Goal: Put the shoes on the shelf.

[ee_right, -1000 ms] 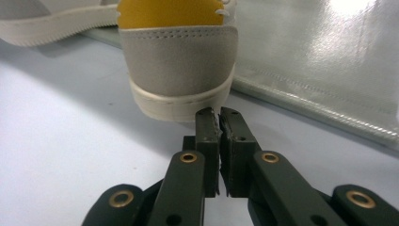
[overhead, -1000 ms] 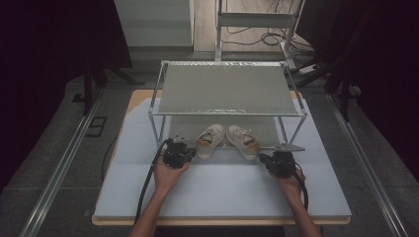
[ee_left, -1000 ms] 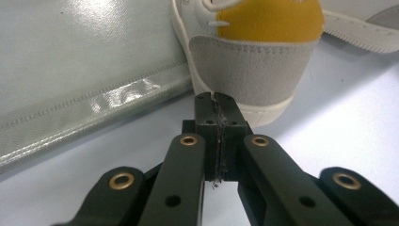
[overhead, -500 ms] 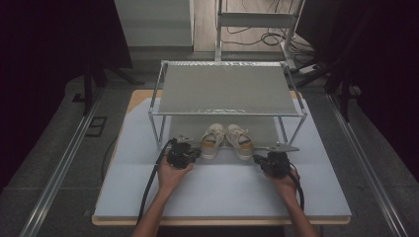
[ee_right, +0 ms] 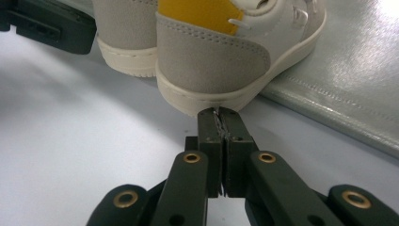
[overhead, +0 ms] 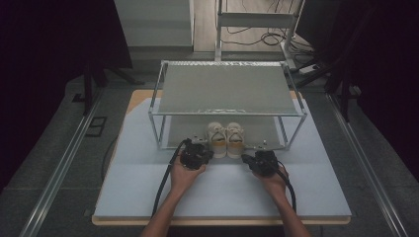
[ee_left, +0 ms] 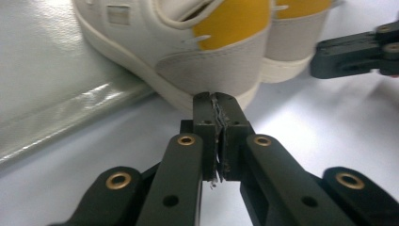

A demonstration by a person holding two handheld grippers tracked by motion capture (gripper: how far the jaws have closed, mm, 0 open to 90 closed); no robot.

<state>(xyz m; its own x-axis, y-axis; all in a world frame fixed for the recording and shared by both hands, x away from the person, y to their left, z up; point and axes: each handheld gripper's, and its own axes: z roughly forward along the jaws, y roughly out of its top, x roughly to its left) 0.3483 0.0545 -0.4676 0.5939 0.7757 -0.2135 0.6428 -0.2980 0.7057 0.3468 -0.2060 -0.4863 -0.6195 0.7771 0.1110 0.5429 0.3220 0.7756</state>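
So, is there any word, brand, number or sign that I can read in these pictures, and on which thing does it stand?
None can be read.
Left cream sneaker with yellow heel lining: a small rectangular patch on its side, its marking too blurred to read.
Right cream sneaker with yellow heel lining: no visible lettering.
Grey metal two-tier shoe rack: no label.
White table mat: plain.
Black left gripper and black right gripper: jaws shut, unmarked.

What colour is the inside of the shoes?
Yellow inside the cream shoes; the left gripper view shows it best.
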